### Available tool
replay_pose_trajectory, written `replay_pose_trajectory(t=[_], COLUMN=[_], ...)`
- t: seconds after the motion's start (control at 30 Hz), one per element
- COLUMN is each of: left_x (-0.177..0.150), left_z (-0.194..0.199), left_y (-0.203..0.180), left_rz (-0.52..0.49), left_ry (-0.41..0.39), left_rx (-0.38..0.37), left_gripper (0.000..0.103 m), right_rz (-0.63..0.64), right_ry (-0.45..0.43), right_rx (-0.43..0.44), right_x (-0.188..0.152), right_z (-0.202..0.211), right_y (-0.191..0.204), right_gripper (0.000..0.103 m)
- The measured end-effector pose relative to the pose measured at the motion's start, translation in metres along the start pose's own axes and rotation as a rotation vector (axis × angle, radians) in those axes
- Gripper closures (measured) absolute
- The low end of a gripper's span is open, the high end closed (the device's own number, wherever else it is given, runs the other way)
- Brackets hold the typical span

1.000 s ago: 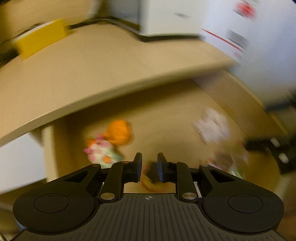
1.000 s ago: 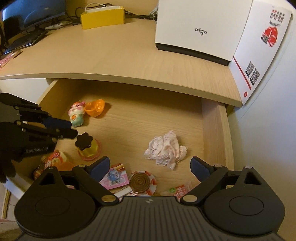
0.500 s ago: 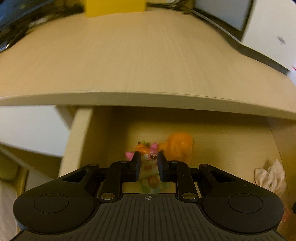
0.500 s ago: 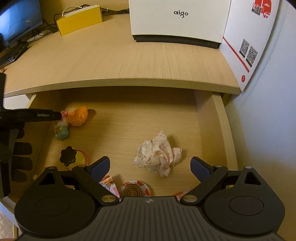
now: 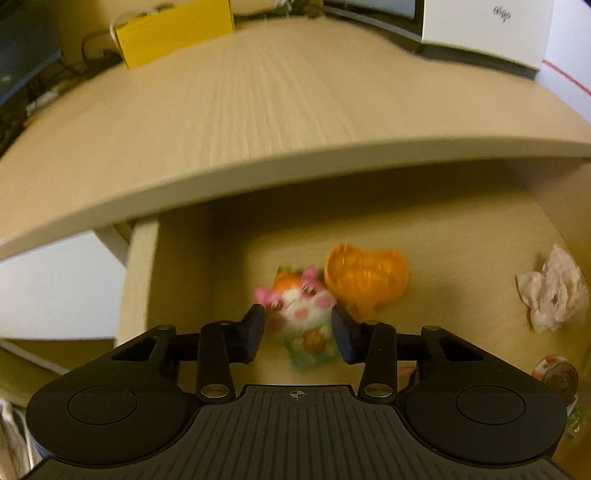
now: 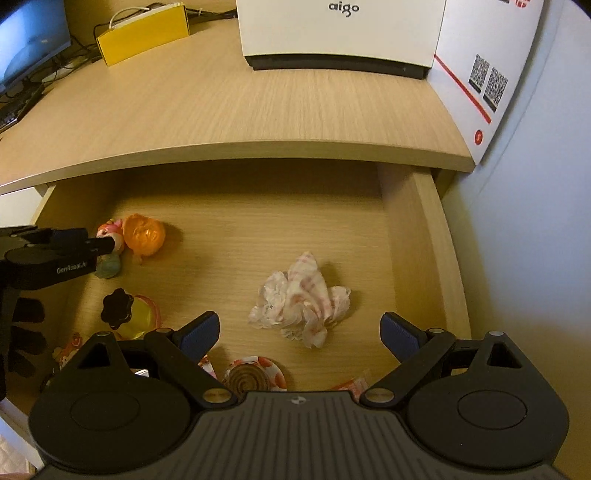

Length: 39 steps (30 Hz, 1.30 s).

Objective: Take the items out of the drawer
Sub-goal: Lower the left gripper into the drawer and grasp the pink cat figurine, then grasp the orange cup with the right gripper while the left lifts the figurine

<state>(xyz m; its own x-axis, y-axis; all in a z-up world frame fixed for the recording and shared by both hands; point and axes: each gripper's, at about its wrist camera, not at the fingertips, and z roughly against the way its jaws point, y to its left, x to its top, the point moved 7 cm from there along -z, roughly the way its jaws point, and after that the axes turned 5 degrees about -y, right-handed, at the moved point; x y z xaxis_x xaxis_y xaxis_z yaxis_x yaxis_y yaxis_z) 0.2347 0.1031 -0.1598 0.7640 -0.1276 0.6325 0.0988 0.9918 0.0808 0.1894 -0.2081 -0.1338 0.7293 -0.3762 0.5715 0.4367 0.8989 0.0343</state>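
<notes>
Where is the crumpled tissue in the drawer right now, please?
In the right wrist view, the crumpled tissue lies mid-drawer, just ahead of the right gripper, well right of the orange toy.

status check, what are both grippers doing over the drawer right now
Left gripper jaws opening, toy figurine between the fingers, not gripped. Right gripper open, empty, above crumpled tissue. Orange shell crowds the figurine.

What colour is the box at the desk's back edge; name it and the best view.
Yellow. The box shows sharpest in the right wrist view, with a white cable on top.
</notes>
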Motion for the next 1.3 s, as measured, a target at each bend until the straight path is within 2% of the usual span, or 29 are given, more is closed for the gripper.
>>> replay_pose_trajectory(t=[0.1, 0.17, 0.33, 0.43, 0.53, 0.6, 0.73, 0.93, 0.97, 1.07, 1.17, 1.3], left_x=[0.004, 0.004, 0.005, 0.001, -0.001, -0.003, -0.007, -0.007, -0.010, -0.023, -0.029, -0.026], left_z=[-0.009, -0.013, -0.015, 0.000, 0.029, 0.048, 0.078, 0.093, 0.095, 0.100, 0.104, 0.117], left_y=[0.001, 0.001, 0.000, 0.006, 0.012, 0.022, 0.035, 0.046, 0.047, 0.044, 0.041, 0.022], left_rz=[0.048, 0.064, 0.091, 0.179, 0.222, 0.226, 0.281, 0.301, 0.301, 0.292, 0.278, 0.223], left_ry=[0.018, 0.019, 0.045, 0.146, 0.155, 0.153, 0.125, 0.111, 0.113, 0.121, 0.123, 0.100], left_rx=[-0.021, -0.025, -0.098, -0.160, -0.198, -0.145, -0.137, -0.119, -0.115, -0.113, -0.135, -0.209], left_gripper=[0.048, 0.048, 0.056, 0.057, 0.058, 0.059, 0.060, 0.060, 0.060, 0.060, 0.060, 0.060], right_rz=[0.008, 0.015, 0.089, 0.176, 0.246, 0.256, 0.273, 0.401, 0.419, 0.436, 0.398, 0.358], right_ry=[0.005, 0.002, -0.038, -0.087, -0.098, -0.082, -0.057, -0.031, -0.021, 0.014, 0.012, -0.035], right_rx=[0.007, 0.008, 0.010, 0.066, 0.142, 0.210, 0.283, 0.379, 0.378, 0.353, 0.337, 0.290], right_x=[0.001, 0.002, 0.018, 0.031, 0.040, 0.043, 0.048, 0.046, 0.045, 0.044, 0.046, 0.040], right_z=[-0.002, -0.003, -0.008, -0.015, -0.031, -0.047, -0.079, -0.109, -0.114, -0.121, -0.107, -0.058], right_y=[0.002, 0.003, 0.018, 0.038, 0.066, 0.083, 0.111, 0.151, 0.157, 0.163, 0.156, 0.134], right_gripper=[0.008, 0.009, 0.009, 0.008, 0.008, 0.012, 0.012, 0.012, 0.018, 0.054, 0.054, 0.054])
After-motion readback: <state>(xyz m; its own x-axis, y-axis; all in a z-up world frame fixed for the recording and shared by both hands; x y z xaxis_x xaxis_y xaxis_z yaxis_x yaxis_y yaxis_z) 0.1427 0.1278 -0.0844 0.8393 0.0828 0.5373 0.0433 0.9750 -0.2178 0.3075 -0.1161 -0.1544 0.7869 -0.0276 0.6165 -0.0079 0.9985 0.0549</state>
